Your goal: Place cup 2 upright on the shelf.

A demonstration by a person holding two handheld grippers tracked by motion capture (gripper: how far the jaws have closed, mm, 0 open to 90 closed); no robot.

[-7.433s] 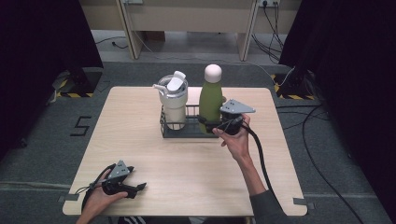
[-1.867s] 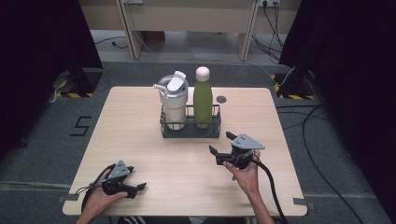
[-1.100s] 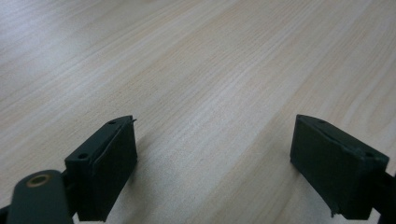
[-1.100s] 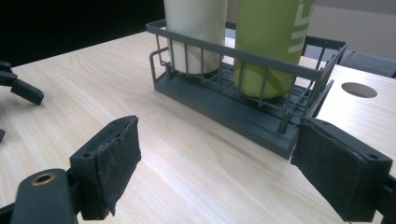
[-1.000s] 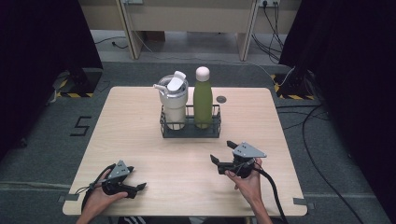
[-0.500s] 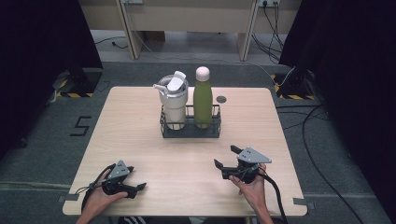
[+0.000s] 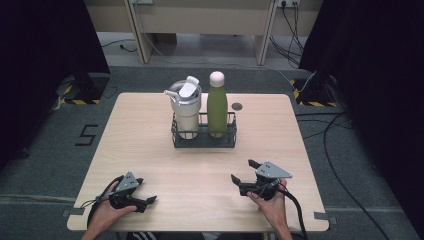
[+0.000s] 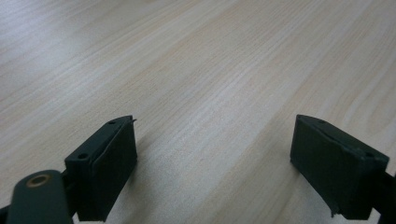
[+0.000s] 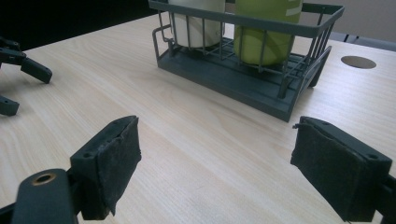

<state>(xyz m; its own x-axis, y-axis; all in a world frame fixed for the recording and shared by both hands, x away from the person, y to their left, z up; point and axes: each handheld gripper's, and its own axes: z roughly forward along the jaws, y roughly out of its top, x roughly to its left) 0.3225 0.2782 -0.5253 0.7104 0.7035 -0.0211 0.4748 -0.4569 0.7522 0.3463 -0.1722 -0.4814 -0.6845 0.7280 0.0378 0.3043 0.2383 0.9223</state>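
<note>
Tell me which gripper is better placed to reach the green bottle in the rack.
Right. The right gripper lies nearer the wire rack, open and empty, and its jaws face the green bottle. The left gripper rests at the table's near left corner, farther off, over bare wood.

Left gripper (image 7: 150, 201) and right gripper (image 7: 241, 170), jaws apart and empty, each low in its own hand.

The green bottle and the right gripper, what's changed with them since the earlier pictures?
The right gripper let go of the green bottle, left standing in the wire rack, and drew back to the table's near edge, jaws open and empty. The white tumbler and the left gripper stayed put.
</note>
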